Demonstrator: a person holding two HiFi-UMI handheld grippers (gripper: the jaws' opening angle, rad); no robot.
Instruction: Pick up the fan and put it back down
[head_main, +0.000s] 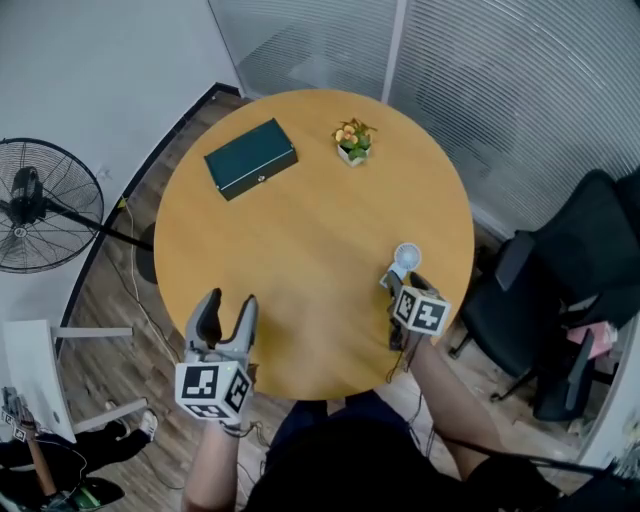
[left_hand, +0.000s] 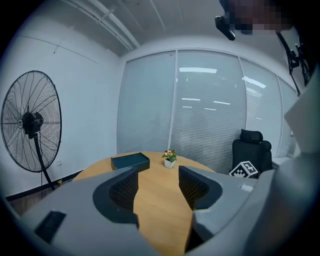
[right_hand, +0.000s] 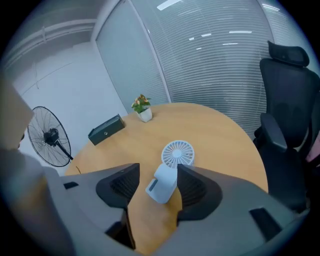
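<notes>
We see the small white fan (head_main: 406, 258) lying on the round worktop (head_main: 300, 240) at its near right edge. Its handle sits between the parted jaws of the right claw (right_hand: 159, 172), against the right jaw and clear of the left. The left claw (left_hand: 156, 175) hangs over the near left edge, with its jaws apart and nothing between them. A dark green box (head_main: 250, 158) lies at the far left.

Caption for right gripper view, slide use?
Right gripper, jaws open around the small white fan on the round wooden table.
</notes>
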